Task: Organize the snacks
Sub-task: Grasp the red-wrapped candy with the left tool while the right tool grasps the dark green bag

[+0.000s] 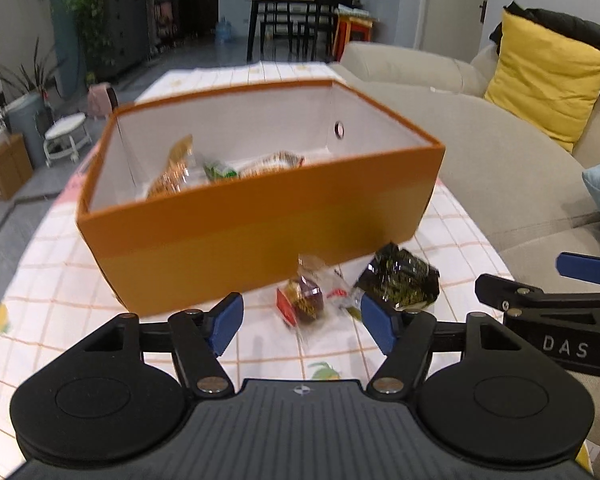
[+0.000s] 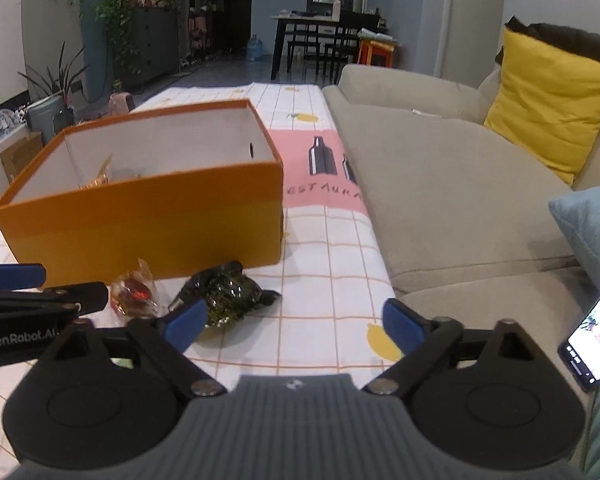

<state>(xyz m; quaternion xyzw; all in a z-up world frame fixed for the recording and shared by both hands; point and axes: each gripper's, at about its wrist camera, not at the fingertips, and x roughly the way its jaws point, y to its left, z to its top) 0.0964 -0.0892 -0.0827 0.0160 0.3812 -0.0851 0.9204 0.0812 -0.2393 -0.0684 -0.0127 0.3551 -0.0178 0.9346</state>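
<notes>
Two wrapped snacks, the red snack [image 1: 300, 300] and dark snack [image 1: 400, 280], lie on the worktop [image 1: 60, 280] beside my orange box [image 1: 260, 220], so I hold left tool [image 1: 302, 320] and right tool [image 2: 292, 320] spread, empty, ready to pick.

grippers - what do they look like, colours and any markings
Both match: left gripper and right gripper have black linkage arms, blue finger pads, round black discs and a ribbed grey body. Side lettering reads "DAS" on the right, "GenRobot.AI" on the left.
</notes>
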